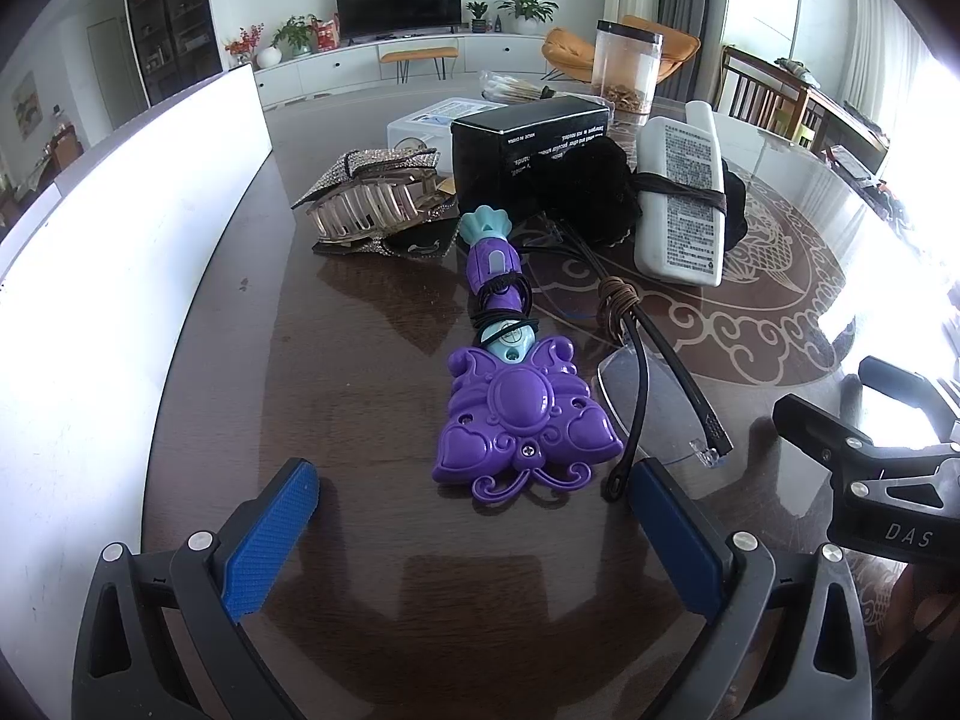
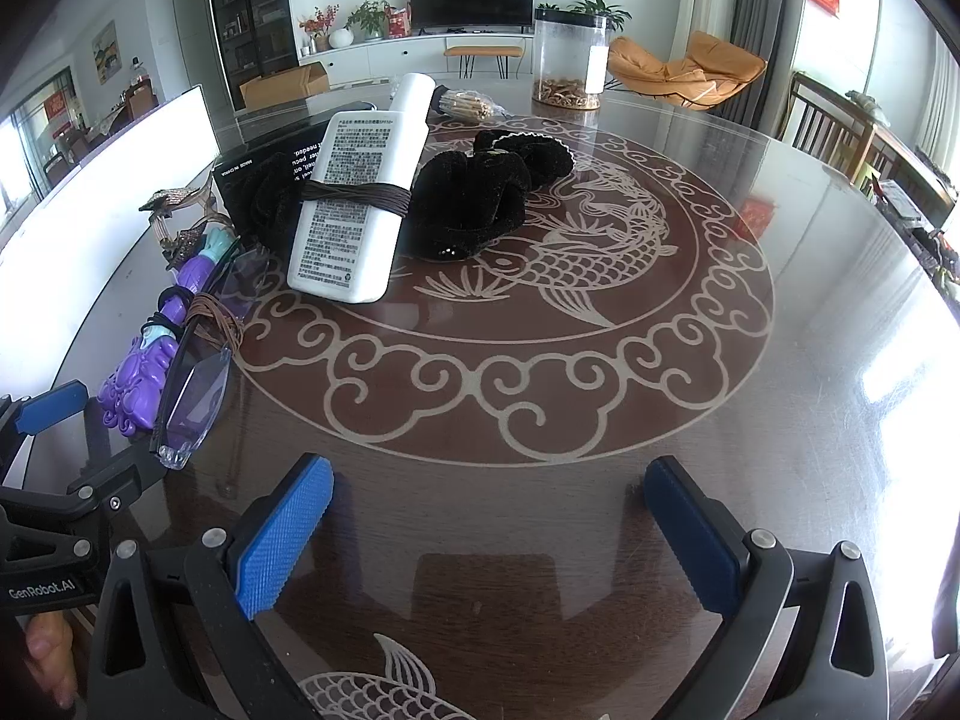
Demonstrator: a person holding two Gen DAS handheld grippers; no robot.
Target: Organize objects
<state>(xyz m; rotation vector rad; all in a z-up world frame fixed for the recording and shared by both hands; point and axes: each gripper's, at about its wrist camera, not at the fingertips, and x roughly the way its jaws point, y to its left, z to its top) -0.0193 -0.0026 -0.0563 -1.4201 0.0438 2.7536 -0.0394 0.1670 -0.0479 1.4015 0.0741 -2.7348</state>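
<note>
A purple butterfly toy wand [image 1: 516,414] lies on the dark table, black hair ties wound on its handle. My left gripper [image 1: 474,504] is open, just short of the wand's head. Glasses [image 1: 654,384] with a brown hair tie on the temples lie to its right. A white bottle [image 2: 360,192] bound with a brown band rests on black scrunchies [image 2: 480,198]. A black box [image 1: 528,144] and a rhinestone hair claw [image 1: 372,198] lie behind. My right gripper [image 2: 489,528] is open and empty over bare table; it also shows in the left wrist view [image 1: 870,450].
A white board [image 1: 120,228] stands along the table's left side. A clear jar [image 2: 567,60] and a white box [image 1: 426,123] sit at the far side. The table [image 2: 720,360] has a fish pattern under glass. Chairs stand at the right.
</note>
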